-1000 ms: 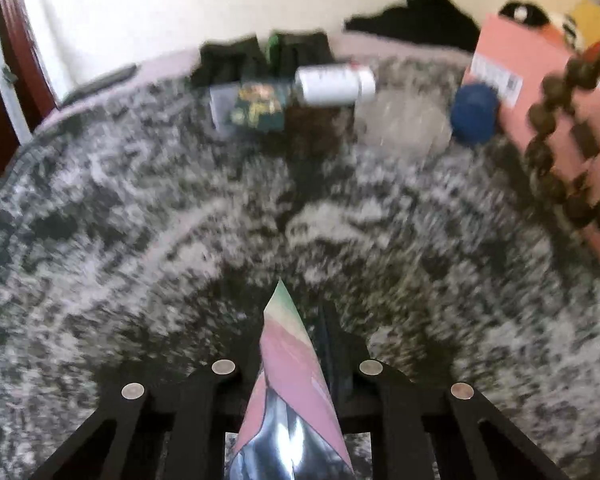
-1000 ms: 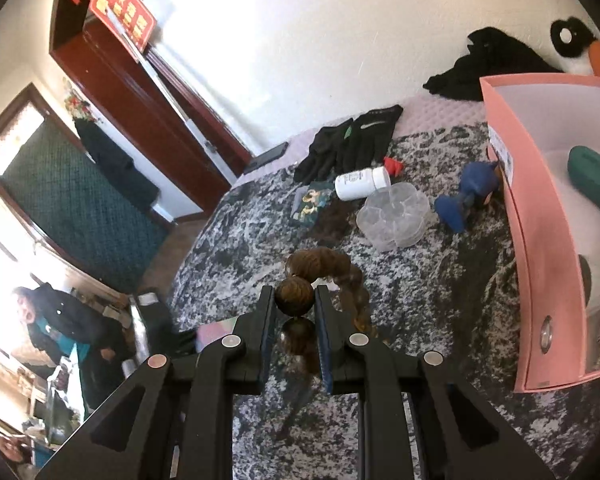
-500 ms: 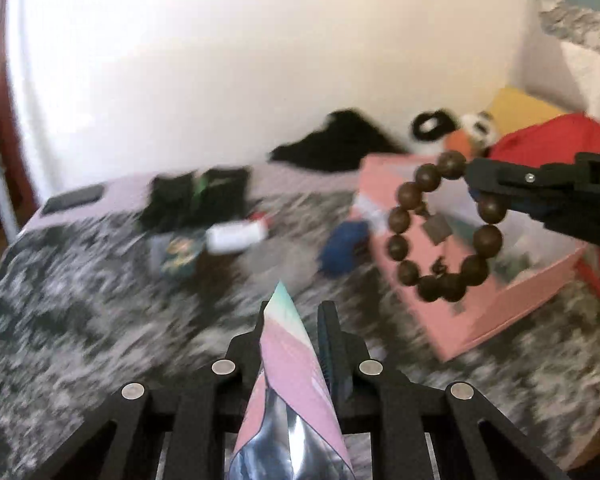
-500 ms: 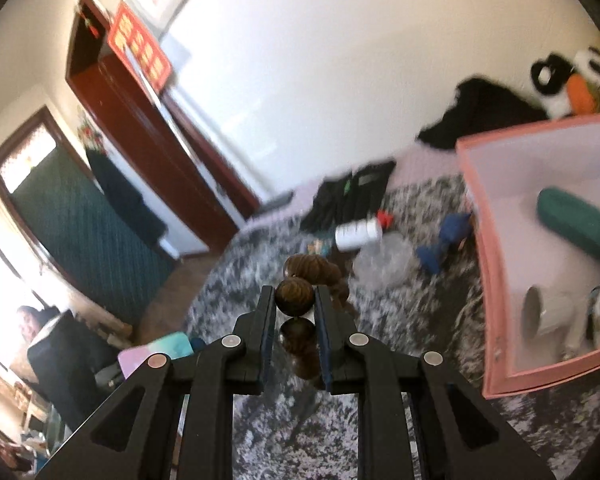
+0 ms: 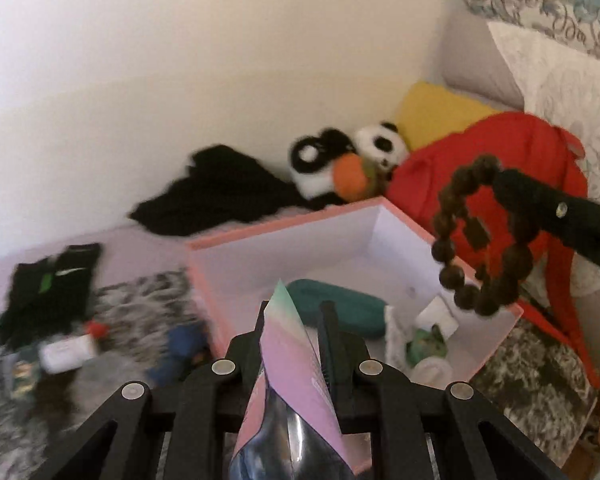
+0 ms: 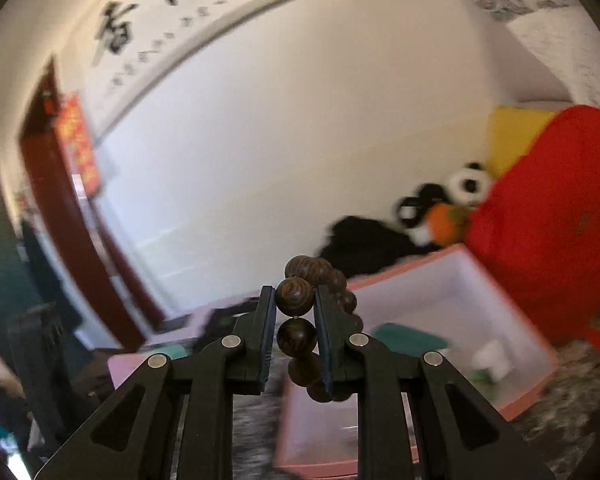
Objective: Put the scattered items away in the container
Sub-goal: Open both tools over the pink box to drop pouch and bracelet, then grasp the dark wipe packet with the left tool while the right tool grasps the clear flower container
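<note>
above the patterned bedspread (image 5: 540, 364), two handheld grippers converge on an open pink box (image 5: 260, 236). the left gripper (image 5: 296, 312), its jaws pressed together on a pastel foil pouch (image 5: 292, 356), points over the near wall with the pouch tip aimed at a teal case (image 5: 340, 304) inside. the right gripper (image 6: 294, 300), clamped on one bead of a wooden bead bracelet (image 6: 296, 300), hangs the loop over the box's far right corner, seemingly the nearer of the two to a drop. a white bottle (image 5: 66, 354) and black gloves (image 5: 52, 284) lie scattered well to the left, outside the box.
</note>
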Motion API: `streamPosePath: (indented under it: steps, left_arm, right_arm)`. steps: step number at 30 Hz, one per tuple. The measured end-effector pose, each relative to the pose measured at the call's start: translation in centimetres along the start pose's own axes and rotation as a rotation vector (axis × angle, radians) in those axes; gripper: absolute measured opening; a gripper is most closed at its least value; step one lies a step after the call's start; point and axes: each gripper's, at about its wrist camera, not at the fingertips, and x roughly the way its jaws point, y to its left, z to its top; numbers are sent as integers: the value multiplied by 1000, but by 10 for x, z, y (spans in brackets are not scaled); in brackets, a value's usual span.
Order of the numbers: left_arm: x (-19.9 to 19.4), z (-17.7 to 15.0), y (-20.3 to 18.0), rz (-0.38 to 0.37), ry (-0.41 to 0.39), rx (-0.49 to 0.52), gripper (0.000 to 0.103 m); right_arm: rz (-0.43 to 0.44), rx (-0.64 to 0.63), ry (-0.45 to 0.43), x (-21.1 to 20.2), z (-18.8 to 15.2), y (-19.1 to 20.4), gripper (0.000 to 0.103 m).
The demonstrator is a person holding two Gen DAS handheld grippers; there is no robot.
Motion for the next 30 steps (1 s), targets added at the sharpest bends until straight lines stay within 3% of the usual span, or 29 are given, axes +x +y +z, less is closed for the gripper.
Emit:
streamPosePath:
  steps: [3,5,6,7,8,9,11,15,19,24,28,30]
  left_arm:
    - [46,9,-21,-3,65,11,19]
    - [63,12,-26,-39,112,-3,53]
    - [70,13,-29,-52,131,-9,81]
    - [71,13,-30,-33,124,-6,95]
    - [68,12,-31,-6,105,1,96]
    - [65,11,-32,17,87,6,96]
    - [57,9,-29,24,72,6,96]
    - [27,-1,-23,138,8,32,96]
    - [-18,-18,-14,333,-53,72,96]
    - [-93,-53,7,542,-135,55,102]
    - [-151,-92,31,654,-189,-1,102]
    - [-169,-106,42,671,-199,-34,102]
  right_arm:
    - [-36,29,77,28,-2,-34,20]
    - [-67,47,161,51,-8,-53,22]
    - [-98,63,193,59,-10,-63,26]
    - [-126,81,201,63,-13,-70,44]
    - [-153,101,198,64,-15,-76,64]
    - [-160,113,186,63,-14,-80,67]
    - [-151,127,162,58,-11,-84,68]
    - [-131,121,135,47,-7,-79,67]
    - [-117,88,136,43,-9,-59,67]
    - [-151,19,131,38,-20,-20,75]
    - [-146,-44,119,28,-41,28,83]
    - [-130,-86,116,24,-56,55,86]
